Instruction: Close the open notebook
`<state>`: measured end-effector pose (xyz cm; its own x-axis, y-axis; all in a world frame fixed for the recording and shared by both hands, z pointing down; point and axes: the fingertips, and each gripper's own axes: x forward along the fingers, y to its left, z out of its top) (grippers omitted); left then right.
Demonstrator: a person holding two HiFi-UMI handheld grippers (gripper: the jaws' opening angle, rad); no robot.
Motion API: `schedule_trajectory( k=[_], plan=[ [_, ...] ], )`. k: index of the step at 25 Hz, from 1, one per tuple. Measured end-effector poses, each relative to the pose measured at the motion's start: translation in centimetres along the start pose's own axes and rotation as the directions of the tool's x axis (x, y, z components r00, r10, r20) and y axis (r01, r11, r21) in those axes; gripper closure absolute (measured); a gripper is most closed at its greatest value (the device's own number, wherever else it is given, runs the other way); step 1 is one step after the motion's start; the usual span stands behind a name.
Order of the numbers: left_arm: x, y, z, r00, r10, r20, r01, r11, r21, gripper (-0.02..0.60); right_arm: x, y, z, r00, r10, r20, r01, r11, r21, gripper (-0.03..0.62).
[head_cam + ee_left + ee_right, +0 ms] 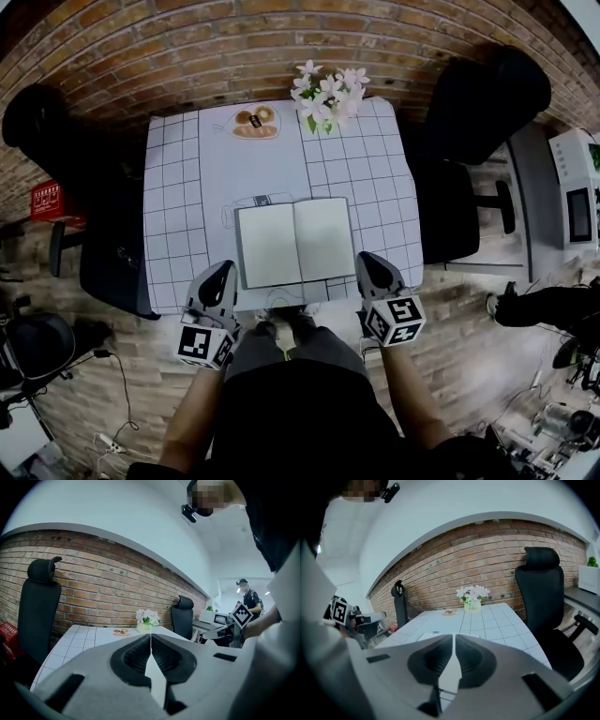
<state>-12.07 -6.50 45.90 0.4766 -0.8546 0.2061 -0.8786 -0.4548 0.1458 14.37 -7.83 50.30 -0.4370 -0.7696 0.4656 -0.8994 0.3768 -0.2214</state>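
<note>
Both the left gripper and right gripper have their jaws clenched, empty. Just ahead between them, the open notebook looks light and floppy; best lifted by an outer cover edge.

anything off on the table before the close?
Nothing stands out. The notebook lies open and flat, square to the near edge of the table. The flowers stand upright at the far edge with the snack plate beside them, nothing spilled. The left tool and right tool flank it, shut and empty.
</note>
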Motion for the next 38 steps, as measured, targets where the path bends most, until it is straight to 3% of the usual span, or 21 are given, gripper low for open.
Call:
schedule_trajectory(
  k=[4,11,22,26,33,38],
  plan=[
    [0.2,0.5,-2.2,0.999,0.025,-0.043,-0.026,1.0,-0.014,0.555,1.7,-1.2,-2.1,0.998,0.011,-0.062,-0.01,1.0,0.005,0.57],
    [1.1,0.9,-5.9,0.99,0.062,-0.123,-0.067,0.997,-0.037,0.555,4.3,-3.3,-5.9,0.984,0.021,-0.176,-0.016,0.999,0.032,0.476],
    [1.5,1.7,-9.5,0.973,0.113,-0.202,-0.126,0.991,-0.052,0.555,7.1,-4.8,-8.7,0.97,0.014,-0.244,0.01,0.996,0.094,0.453],
    [1.3,1.7,-10.0,0.969,0.128,-0.211,-0.143,0.988,-0.054,0.555,7.0,-5.8,-9.1,0.967,-0.015,-0.252,0.037,0.996,0.082,0.54],
    [1.2,1.8,-11.2,0.958,0.148,-0.245,-0.166,0.985,-0.055,0.555,7.0,-7.3,-9.9,0.959,-0.064,-0.274,0.076,0.997,0.033,0.574],
    [1.4,1.8,-13.2,0.94,0.141,-0.309,-0.181,0.978,-0.105,0.554,7.2,-7.7,-11.1,0.947,-0.08,-0.311,0.078,0.997,-0.019,0.58]
  ],
)
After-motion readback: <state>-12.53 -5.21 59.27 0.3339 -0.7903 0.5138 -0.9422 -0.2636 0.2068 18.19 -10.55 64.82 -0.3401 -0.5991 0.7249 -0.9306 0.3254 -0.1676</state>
